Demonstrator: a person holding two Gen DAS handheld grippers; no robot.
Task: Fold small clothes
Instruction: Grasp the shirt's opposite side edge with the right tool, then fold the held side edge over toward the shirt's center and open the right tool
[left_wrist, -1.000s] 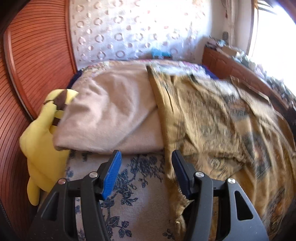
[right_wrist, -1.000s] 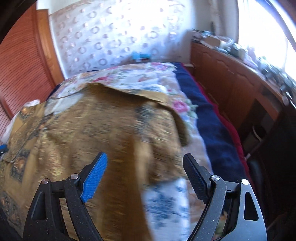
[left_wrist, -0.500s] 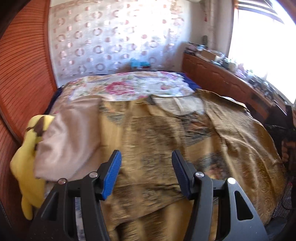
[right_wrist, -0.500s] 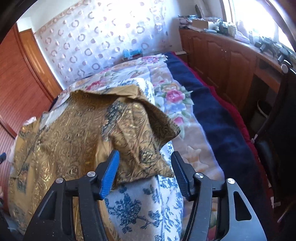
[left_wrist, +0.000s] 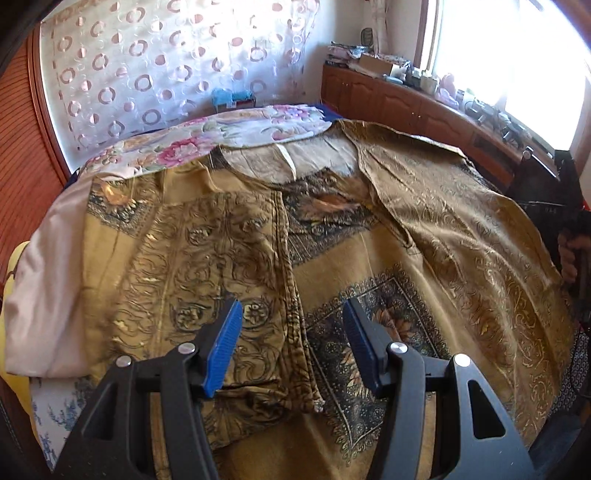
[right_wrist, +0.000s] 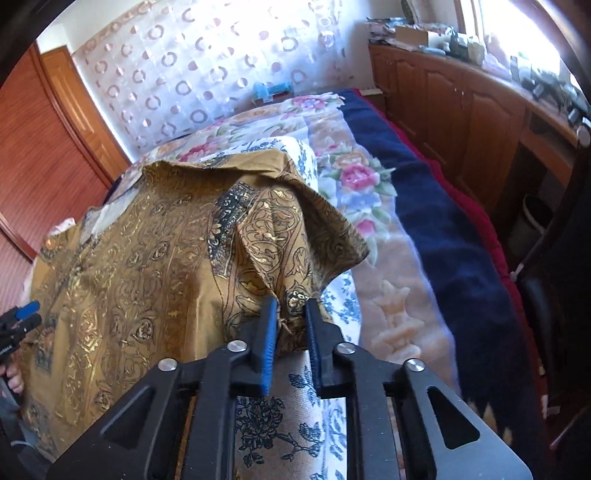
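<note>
My right tongs are closing, pinching the shirt hem; my left tongs hang spread above it.

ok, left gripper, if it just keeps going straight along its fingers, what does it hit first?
Most likely the gold patterned garment, around its front placket seam between the open fingers of the left gripper. Nothing is between the jaws now, and nothing else shows in that line. Depth is hard to judge through the fisheye.

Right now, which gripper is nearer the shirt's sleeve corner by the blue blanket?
Right. The right gripper is closing on that sleeve corner; the left gripper hangs open above the shirt's middle.
</note>
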